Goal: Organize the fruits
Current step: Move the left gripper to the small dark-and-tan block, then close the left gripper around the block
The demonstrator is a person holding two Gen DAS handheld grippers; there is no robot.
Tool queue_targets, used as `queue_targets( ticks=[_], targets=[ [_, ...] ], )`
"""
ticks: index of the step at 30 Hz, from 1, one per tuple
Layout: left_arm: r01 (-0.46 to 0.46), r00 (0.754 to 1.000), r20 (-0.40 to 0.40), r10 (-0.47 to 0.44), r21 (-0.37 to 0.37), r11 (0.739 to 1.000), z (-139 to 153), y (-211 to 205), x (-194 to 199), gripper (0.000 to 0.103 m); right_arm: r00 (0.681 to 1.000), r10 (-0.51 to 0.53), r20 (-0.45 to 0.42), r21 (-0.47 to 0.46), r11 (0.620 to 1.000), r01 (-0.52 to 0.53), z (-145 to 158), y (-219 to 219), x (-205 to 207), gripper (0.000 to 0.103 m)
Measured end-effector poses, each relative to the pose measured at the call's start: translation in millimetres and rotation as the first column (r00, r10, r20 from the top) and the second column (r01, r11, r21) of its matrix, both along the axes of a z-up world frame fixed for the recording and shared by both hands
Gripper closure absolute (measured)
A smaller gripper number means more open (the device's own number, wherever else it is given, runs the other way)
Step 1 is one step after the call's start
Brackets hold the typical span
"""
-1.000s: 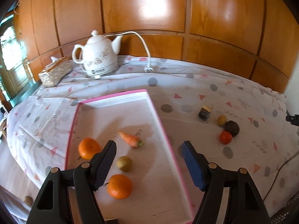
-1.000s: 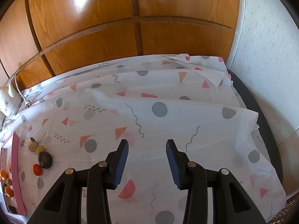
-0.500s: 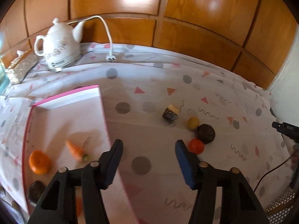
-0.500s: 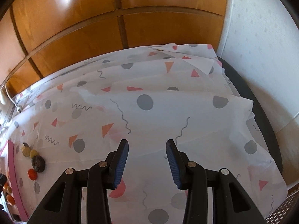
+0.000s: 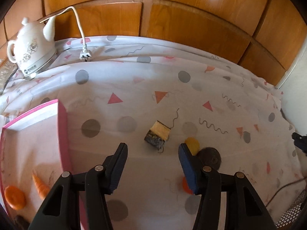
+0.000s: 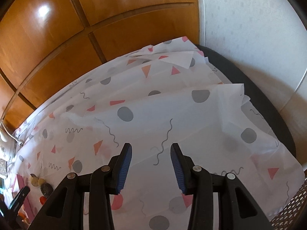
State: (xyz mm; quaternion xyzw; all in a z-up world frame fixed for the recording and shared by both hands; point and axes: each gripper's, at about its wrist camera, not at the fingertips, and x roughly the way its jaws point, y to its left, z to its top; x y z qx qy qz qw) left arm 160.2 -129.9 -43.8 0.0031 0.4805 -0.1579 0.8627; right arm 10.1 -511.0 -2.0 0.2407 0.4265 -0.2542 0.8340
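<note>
Two claws hang over a surface covered with a white cloth (image 5: 172, 80) printed with grey dots and pink triangles. The left claw (image 5: 152, 165) has its jaws partly apart with nothing between them, having just been closing; it hovers above the cloth near a cluster of loose pieces lying toward the right edge of the surface. That cluster holds a small yellow-and-dark block (image 5: 157, 133), a yellow fruit (image 5: 192, 142) just beside the claw's right finger, a dark round fruit (image 5: 210, 158) touching the yellow one, and a red-orange fruit (image 5: 185, 187) half hidden behind that same finger. A pink-rimmed tray (image 5: 61, 126) sits toward the left edge, with a carrot (image 5: 40, 185) and an orange (image 5: 15, 197) lying inside it. A white kettle (image 5: 31, 46) with its cord stands at the far left corner. The right claw (image 6: 151, 166) is narrowly parted and empty, above bare cloth near the right edge.
</note>
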Motion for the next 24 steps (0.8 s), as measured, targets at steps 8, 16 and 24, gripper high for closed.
queue_targets(
  ticks=[8, 16, 24],
  targets=[
    [0.012, 0.999, -0.041, -0.01, 0.037, 0.999, -22, -11, 26, 0.05, 1.0, 0.018, -0.008, 0.007, 1.0, -0.018, -2, 4, 3, 0.061],
    [-0.004, 0.999, -0.038, 0.002, -0.029, 1.0, -19, 2, 13, 0.074, 0.998, 0.068, -0.014, -0.03, 0.997, -0.068, 0, 15, 9, 0.061],
    [-0.067, 0.998, -0.022, 0.065, -0.094, 0.993, 1, 32, -18, 0.073, 0.997, 0.059, -0.043, -0.023, 0.998, -0.06, -4, 15, 10, 0.061]
  ],
)
